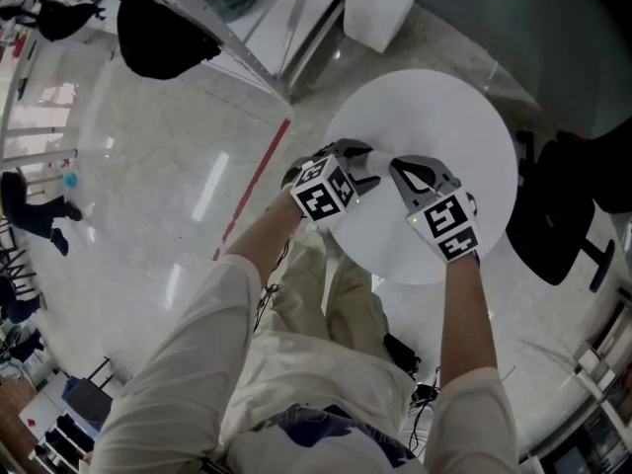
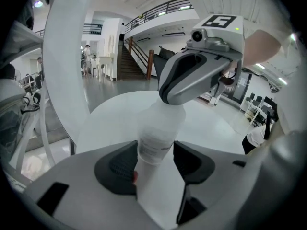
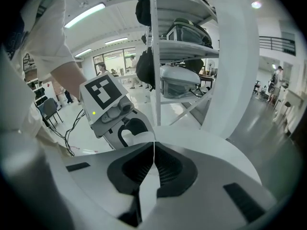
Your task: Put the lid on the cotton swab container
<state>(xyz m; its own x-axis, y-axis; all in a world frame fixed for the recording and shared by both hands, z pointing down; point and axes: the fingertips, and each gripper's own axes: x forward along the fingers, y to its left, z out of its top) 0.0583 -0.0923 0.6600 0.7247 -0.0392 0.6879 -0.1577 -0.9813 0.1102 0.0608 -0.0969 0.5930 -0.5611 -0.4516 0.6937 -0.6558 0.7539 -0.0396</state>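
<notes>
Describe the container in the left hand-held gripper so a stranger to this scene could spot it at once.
Start at the round white table. At its edge nearest the person, the left hand-held gripper clamps the cotton swab container between its jaws. It is the only cloudy, see-through tube there, with a faint printed band round it and its top under the right hand-held gripper.

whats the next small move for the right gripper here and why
Probably ease the right gripper straight down: it sits at the top of the container that the left gripper clamps, pinching what looks like the lid.
</notes>
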